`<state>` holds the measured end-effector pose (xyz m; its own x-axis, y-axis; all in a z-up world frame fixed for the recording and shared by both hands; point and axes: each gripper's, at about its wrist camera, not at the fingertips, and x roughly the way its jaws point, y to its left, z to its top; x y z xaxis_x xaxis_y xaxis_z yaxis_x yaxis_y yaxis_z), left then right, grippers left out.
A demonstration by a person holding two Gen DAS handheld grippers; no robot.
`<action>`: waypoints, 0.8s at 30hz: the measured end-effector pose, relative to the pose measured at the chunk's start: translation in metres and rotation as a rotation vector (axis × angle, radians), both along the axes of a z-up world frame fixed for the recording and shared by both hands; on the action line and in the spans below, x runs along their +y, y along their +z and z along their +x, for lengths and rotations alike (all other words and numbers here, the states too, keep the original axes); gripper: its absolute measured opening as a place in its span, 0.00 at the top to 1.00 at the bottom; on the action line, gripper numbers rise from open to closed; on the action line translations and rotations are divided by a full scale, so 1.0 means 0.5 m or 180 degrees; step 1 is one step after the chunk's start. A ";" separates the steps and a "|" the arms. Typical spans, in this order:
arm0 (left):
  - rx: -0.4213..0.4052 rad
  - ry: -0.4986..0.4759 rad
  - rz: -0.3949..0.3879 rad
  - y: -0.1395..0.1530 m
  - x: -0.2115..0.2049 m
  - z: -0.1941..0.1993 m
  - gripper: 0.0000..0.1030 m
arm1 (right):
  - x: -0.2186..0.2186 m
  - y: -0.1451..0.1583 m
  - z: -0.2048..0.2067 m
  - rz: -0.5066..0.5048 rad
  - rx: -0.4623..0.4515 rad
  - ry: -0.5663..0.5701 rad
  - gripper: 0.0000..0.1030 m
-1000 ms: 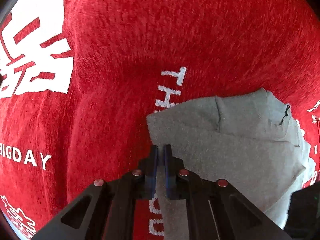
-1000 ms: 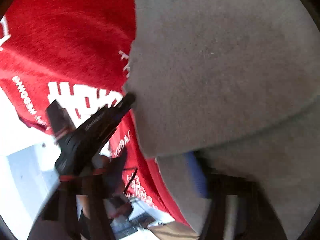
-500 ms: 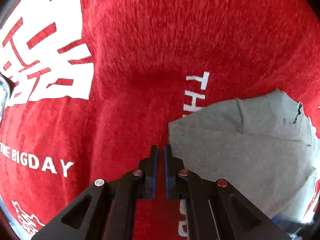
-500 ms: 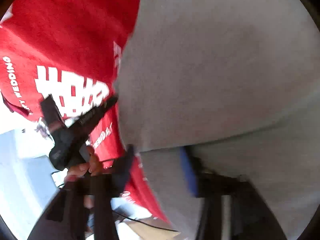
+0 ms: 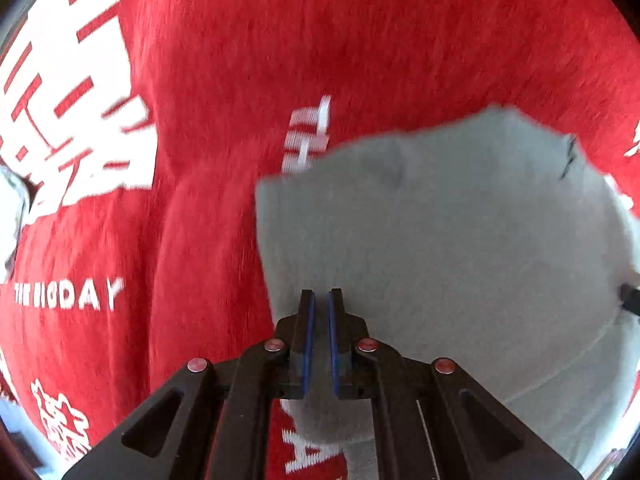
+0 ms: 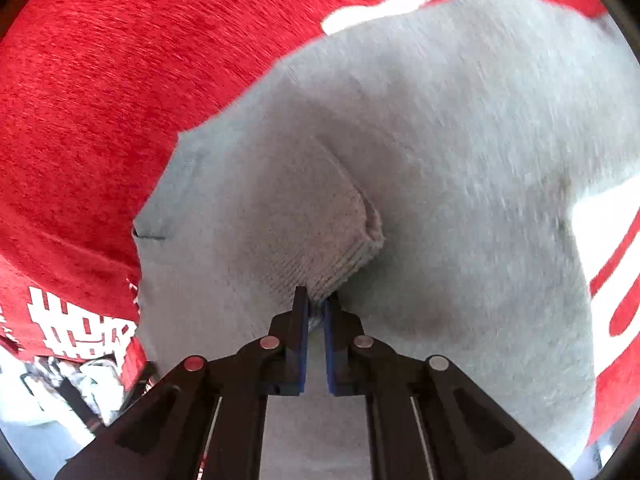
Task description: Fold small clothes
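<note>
A small grey garment (image 5: 460, 240) lies on a red cloth with white lettering (image 5: 320, 40). My left gripper (image 5: 320, 300) hovers over the garment's left part with its jaws nearly closed and nothing between them. In the right wrist view the grey garment (image 6: 440, 140) fills most of the frame. My right gripper (image 6: 316, 298) is shut on a ribbed fold of the garment and bunches it up at the fingertips.
The red cloth (image 6: 100, 80) covers the whole surface around the garment. At the lower left of the right wrist view, past the cloth's edge, some blurred clutter (image 6: 72, 392) shows.
The left gripper has moved right, from over the red cloth to over the garment. The right gripper has swung round; its view now shows the garment's ribbed fold pinched in its fingers.
</note>
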<state>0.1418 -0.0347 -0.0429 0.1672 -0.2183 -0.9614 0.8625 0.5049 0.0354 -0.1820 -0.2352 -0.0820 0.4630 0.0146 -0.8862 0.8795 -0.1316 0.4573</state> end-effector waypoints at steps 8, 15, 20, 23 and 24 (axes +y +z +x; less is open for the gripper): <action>-0.0063 -0.0002 0.0080 0.043 0.017 -0.036 0.92 | 0.021 0.031 -0.075 0.0059 0.0177 -0.0096 0.88; -0.0001 0.0021 0.0107 0.087 0.032 -0.094 0.92 | 0.066 0.066 -0.059 0.0012 0.0189 0.0186 0.41; 0.0033 -0.0067 0.0038 0.105 0.046 -0.137 0.92 | 0.094 0.092 -0.050 -0.0070 0.0192 0.0383 0.36; 0.0031 -0.0052 0.0142 0.104 0.051 -0.158 0.01 | 0.104 0.109 -0.042 -0.0147 0.0176 0.0431 0.28; -0.0058 -0.0019 0.0129 0.112 0.056 -0.166 0.01 | 0.106 0.112 -0.042 -0.0160 0.0173 0.0444 0.24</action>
<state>0.0589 -0.0067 0.0130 0.1836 -0.1803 -0.9663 0.8645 0.4975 0.0714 -0.2032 -0.1823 -0.0259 0.4109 0.0304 -0.9112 0.9113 0.0154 0.4115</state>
